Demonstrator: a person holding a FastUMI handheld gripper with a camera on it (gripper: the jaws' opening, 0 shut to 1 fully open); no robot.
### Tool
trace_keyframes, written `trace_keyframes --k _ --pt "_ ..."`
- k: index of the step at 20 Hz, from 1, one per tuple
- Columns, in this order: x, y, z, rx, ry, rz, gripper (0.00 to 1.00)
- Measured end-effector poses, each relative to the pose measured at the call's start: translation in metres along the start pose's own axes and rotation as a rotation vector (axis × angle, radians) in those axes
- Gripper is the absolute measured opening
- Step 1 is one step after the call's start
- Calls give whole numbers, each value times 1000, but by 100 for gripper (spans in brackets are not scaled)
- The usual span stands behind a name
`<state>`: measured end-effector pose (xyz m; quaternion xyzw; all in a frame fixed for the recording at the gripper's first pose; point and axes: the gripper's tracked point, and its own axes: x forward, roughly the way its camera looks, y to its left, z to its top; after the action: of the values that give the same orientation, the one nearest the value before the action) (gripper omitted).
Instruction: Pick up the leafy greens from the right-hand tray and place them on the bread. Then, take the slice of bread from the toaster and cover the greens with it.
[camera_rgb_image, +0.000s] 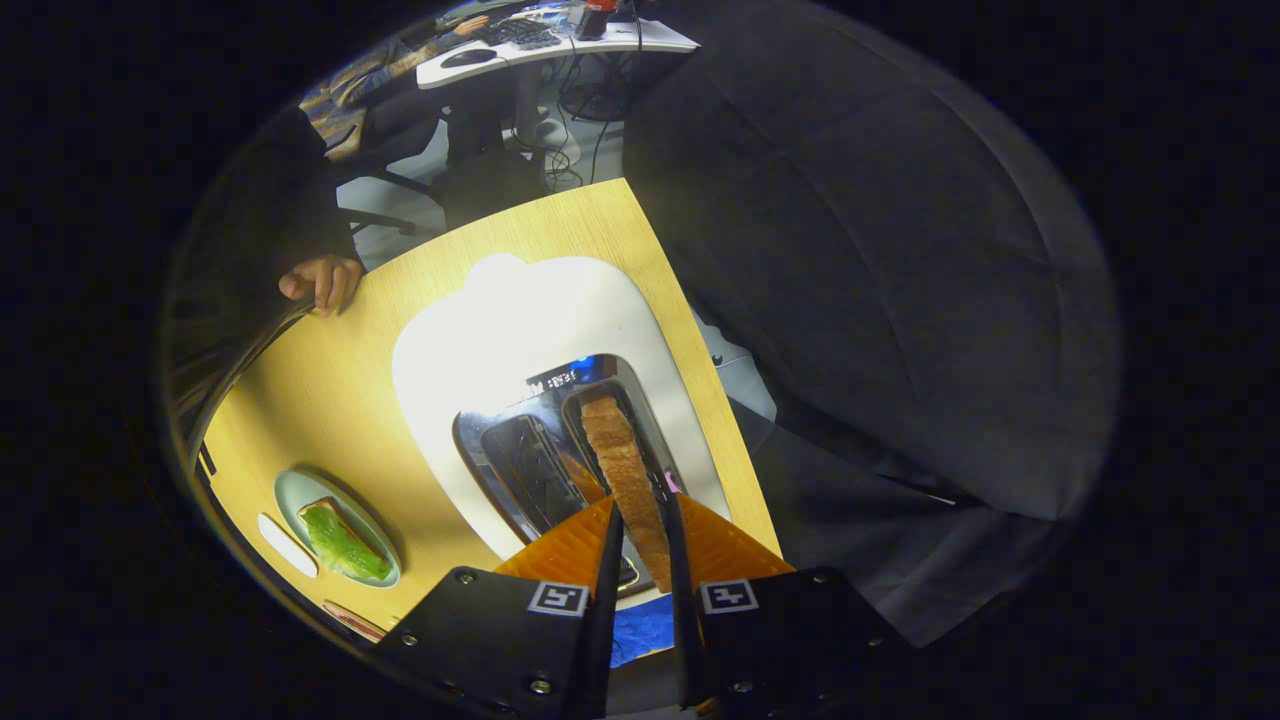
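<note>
The gripper view is looking steeply down along the fingers (612, 560), sitting close above the toaster (530, 340) on the desk (330, 390), with the bread slice (625, 470) rising between the fingers and the booth wall lying beyond.

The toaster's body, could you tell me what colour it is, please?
White, with a shiny metal top around the slots; the toaster shows best in the gripper view.

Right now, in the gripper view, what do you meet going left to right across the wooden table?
Pale green plate carrying bread topped with leafy greens → white toaster with its empty dark slot → brown toast slice standing in the other slot, the gripper closed on its near end.
</note>
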<state>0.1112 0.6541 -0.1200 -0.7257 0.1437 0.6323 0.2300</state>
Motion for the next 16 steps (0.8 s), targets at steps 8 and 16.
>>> trace_keyframes --k 8,16 --pt "-27 -5 -8 47 1 -81 9" --pt "-109 21 -61 214 26 -245 9"
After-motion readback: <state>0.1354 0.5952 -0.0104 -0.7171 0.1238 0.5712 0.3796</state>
